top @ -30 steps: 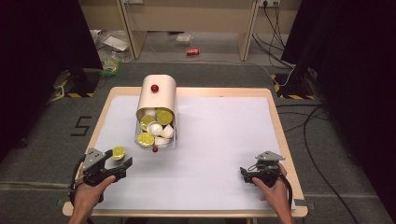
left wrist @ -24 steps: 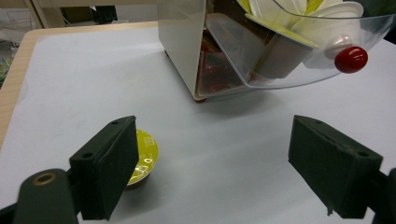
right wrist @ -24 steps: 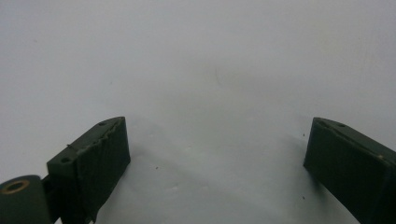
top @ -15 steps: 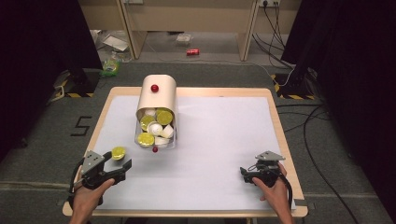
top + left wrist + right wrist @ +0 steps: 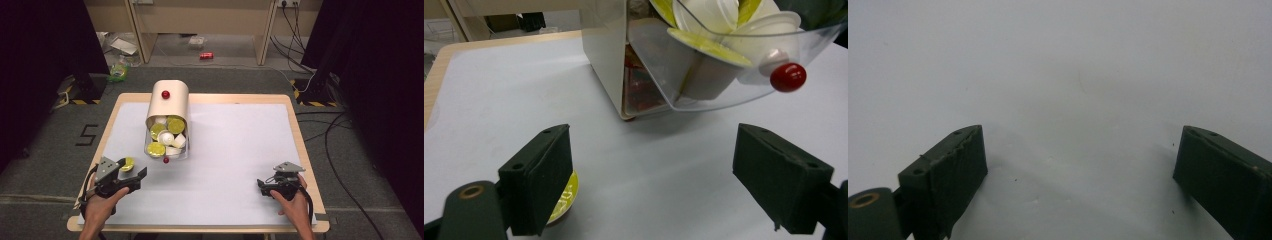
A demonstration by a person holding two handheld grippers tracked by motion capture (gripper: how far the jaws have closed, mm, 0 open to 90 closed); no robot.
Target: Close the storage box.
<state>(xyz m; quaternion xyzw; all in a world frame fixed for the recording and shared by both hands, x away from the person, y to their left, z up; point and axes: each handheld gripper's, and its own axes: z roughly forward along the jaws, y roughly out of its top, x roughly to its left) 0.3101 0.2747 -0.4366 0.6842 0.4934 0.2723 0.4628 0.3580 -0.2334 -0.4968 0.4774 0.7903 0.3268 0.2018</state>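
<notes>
Both grippers gape wide; a yellow-lidded capsule [image 5: 128, 163] sits beside the left gripper [image 5: 131, 172].

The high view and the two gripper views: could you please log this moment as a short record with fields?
surface: white table
dispenser: cream box, clear tray open, red knob
contents: yellow-lidded and white cups
loose cup: yellow-lidded cup on the table beside the left claw, outside its jaws
left claw: open
right claw: open, over bare table
</notes>
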